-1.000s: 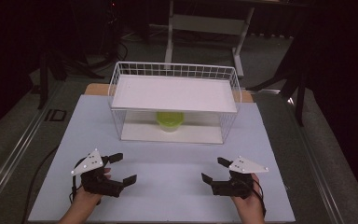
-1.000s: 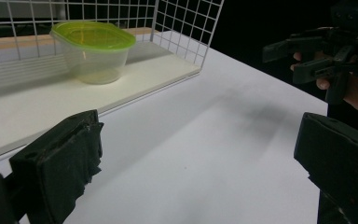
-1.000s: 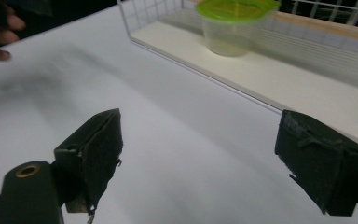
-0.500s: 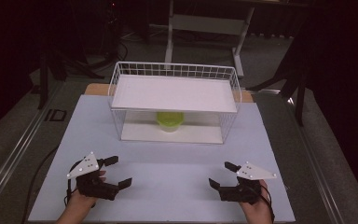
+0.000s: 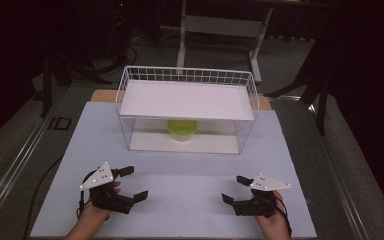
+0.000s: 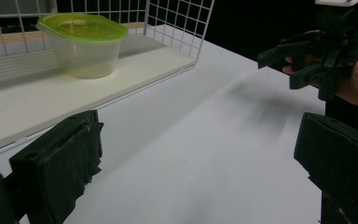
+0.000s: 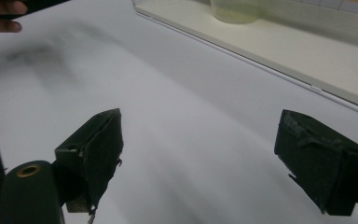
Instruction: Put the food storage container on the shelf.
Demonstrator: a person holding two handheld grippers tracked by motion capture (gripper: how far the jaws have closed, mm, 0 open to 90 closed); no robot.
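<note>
A clear plastic container with a green lid (image 5: 182, 128) stands on the lower board of a white wire rack (image 5: 125, 100), under its white shelf. The container (image 6: 81, 44) also shows upright in the left gripper view, and its base (image 7: 235, 11) in the right gripper view. My left gripper (image 5: 134, 182) is open near the table's front left, with nothing between its black pads (image 6: 60, 163). At the front right, my right gripper (image 5: 232, 189) is open and empty too. Both point inward and stand well short of the rack.
The rack stands at the back middle of a white table (image 5: 190, 165). Bare table lies between the grippers and the rack's front board (image 7: 307, 56). Dark floor, a cable and desk legs (image 5: 182, 35) surround the table.
Both grippers have drifted a little toward the front edge, the right one also slightly rightward. Both stayed open, and the container has not moved.
</note>
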